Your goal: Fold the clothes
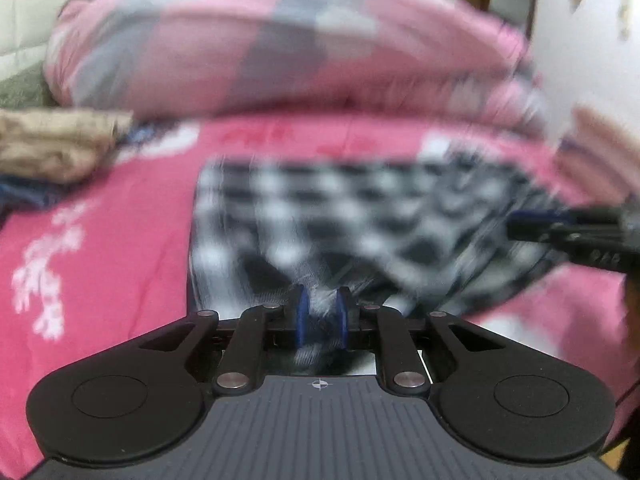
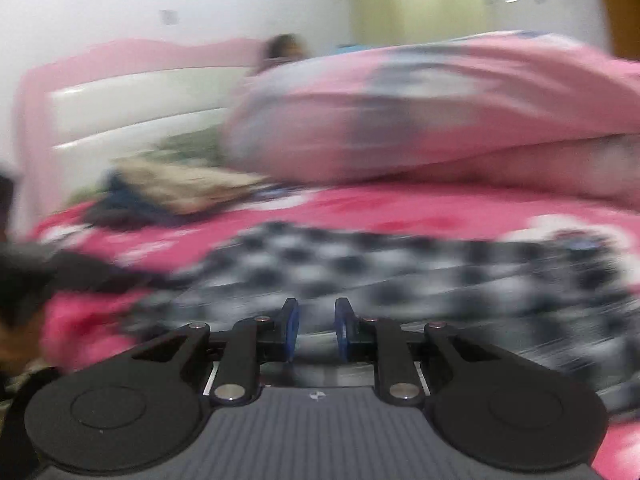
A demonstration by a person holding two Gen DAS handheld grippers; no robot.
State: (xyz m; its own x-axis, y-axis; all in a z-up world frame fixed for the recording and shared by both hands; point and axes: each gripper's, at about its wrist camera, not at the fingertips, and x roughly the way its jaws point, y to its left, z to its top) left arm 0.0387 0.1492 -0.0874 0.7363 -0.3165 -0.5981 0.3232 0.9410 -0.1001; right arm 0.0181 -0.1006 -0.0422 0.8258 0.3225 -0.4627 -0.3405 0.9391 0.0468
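Between the blue pads (image 1: 303,316) of the left gripper (image 1: 322,312) sits a bunched fold of black-and-white checked garment (image 1: 340,208); the pads clench on that cloth, which runs back through the gap toward the camera. The right gripper (image 2: 316,328) has its blue pads (image 2: 291,330) standing a little apart, with blurred checked cloth under and between them; whether they pinch it cannot be told from the smear.

The garment is a woven check of dark and pale squares, lying spread across the bright pink bedsheet (image 1: 120,208), which carries white printed figures. Its left edge runs straight down the sheet in the left wrist view, while its right side is rumpled into folds.

Only the left wrist view shows the right gripper from outside, coming in at the right margin over the garment's rumpled side. Only the right wrist view shows the pink headboard (image 2: 132,80), and a dark blurred shape at its left margin, too smeared to name.

Behind the garment a rolled pink-and-grey quilt (image 1: 280,40) closes off the far side. A tan folded cloth (image 1: 56,144) lies on a dark one by the quilt's left end, well apart from the garment. Bare sheet lies open to the garment's left.
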